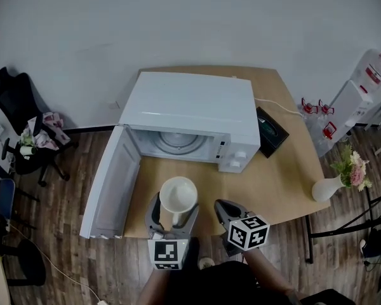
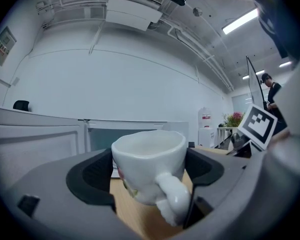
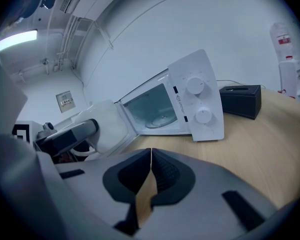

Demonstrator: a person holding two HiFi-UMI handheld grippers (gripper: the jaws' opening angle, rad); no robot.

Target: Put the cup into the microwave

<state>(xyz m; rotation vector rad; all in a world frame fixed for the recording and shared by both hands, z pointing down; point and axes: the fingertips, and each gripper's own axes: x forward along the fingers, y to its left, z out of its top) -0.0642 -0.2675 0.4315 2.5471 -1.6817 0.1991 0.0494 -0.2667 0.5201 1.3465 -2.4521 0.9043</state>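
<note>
At the left gripper (image 2: 149, 171), the fingers (image 2: 92, 178) are clamped on the cup (image 2: 148, 156), one pad on each side of its body. The handle (image 2: 172, 196) is turned back toward the gripper. Cup upright, mouth up, held over the near edge of the worktop (image 1: 279, 183). It sits in front of the microwave (image 1: 187, 110), whose door (image 1: 111, 183) is swung open to the left. On the right gripper (image 3: 150, 156), the fingers are pressed together with nothing between them. It sits just right of the cup.
</note>
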